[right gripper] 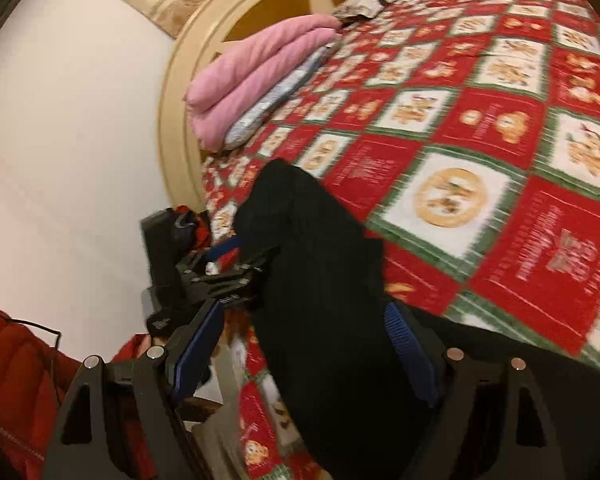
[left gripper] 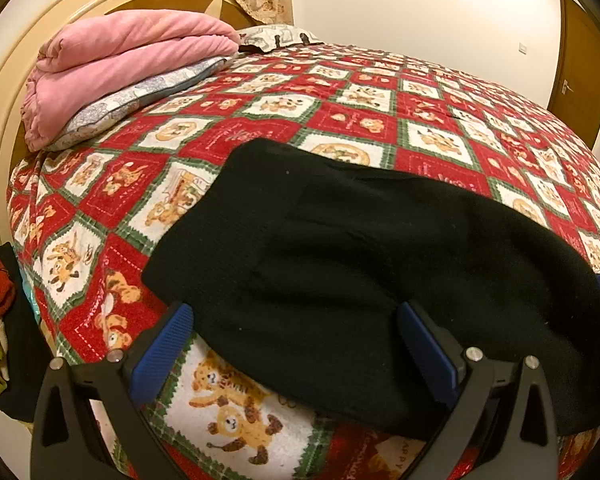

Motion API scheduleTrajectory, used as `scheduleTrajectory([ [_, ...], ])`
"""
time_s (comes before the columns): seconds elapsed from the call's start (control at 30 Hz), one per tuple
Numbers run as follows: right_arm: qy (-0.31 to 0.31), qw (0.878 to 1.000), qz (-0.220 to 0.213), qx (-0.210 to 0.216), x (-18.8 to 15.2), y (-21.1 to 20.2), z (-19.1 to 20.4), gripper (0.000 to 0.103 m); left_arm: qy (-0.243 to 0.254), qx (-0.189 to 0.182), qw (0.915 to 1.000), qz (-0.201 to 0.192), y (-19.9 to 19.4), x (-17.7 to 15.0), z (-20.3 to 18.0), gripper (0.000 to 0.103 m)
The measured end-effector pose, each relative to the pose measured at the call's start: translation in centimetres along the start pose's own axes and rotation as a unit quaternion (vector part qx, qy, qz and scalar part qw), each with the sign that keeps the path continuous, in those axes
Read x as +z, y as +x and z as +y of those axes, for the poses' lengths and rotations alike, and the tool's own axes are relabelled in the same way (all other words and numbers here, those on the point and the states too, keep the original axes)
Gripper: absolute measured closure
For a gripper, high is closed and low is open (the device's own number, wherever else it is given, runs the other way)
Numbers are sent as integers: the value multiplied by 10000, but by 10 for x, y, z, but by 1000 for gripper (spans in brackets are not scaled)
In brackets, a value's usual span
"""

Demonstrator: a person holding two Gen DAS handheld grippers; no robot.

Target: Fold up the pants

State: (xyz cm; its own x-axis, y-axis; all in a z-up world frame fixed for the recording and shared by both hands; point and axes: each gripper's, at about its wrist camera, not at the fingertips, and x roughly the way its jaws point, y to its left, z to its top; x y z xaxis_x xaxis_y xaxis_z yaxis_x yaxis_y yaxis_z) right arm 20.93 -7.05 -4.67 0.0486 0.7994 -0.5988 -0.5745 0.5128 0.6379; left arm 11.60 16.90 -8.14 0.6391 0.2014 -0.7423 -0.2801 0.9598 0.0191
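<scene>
Black pants (left gripper: 380, 248) on patterned bedspread (left gripper: 260, 108), left tool (left gripper: 296, 344) wide — right tool (right gripper: 300, 344) wide, fabric between

A folded pink blanket (left gripper: 128, 56) is stacked on a grey patterned pillow (left gripper: 140, 96) by the cream headboard (left gripper: 28, 60); the bed is covered by a red bear-print quilt (left gripper: 380, 116).
</scene>
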Motion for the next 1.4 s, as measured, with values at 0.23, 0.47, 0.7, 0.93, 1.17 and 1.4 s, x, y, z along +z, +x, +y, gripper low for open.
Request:
scheduleTrajectory([
  [0.23, 715, 9907, -943, -664, -20, -48, -22, 19, 6, -4, 10000, 17, 0, 0, 0, 0],
  [0.47, 2012, 9094, -2252, -2862, -48, -199, -80, 19, 7, -4, 10000, 66, 0, 2, -1, 0],
  [0.7, 3243, 7631, -2093, -5184, -45, -311, -198, 20, -69, 19, 9999, 132, 1, 2, -2, 0],
  [0.93, 3833, 6964, -1218, -5944, -40, -309, -258, 28, -51, 27, 9998, 182, 1, 3, -1, 0],
  [1.17, 4381, 6946, -1291, -5557, -61, -331, -237, 50, -52, 4, 9999, 163, 1, 2, -1, 0],
  [1.4, 4142, 7065, -776, -5685, -54, -315, -242, 62, -28, -17, 9997, 223, 2, 3, -2, 0],
])
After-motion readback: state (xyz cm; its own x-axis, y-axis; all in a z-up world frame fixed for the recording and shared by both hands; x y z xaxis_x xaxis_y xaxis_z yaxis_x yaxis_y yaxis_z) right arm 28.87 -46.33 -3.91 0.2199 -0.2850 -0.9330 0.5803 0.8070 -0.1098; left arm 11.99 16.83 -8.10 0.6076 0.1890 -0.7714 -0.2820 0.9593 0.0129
